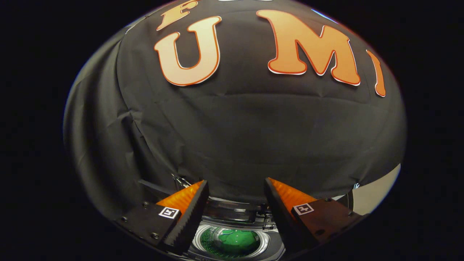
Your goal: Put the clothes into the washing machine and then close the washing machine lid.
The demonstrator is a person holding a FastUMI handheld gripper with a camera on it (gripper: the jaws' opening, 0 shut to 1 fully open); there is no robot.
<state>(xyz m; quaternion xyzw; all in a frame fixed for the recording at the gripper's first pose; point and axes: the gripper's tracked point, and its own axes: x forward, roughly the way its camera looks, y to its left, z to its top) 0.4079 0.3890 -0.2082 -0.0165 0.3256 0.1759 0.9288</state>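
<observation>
Gripper view: the claw (235,188) is spread wide with nothing between its fingers, held above the washer (235,232). Below and between the fingers the round drum opens straight upward, and a green garment (235,239) lies bunched at its bottom, with no clear long axis. Judging from that, the clothes are in. What may be the raised lid (232,210) stands at the far rim, against the black cloth (232,137), so closing it looks like the step left. A pale surface (377,190) shows to the right.

Glossy metal washing machine (232,226) drum
</observation>
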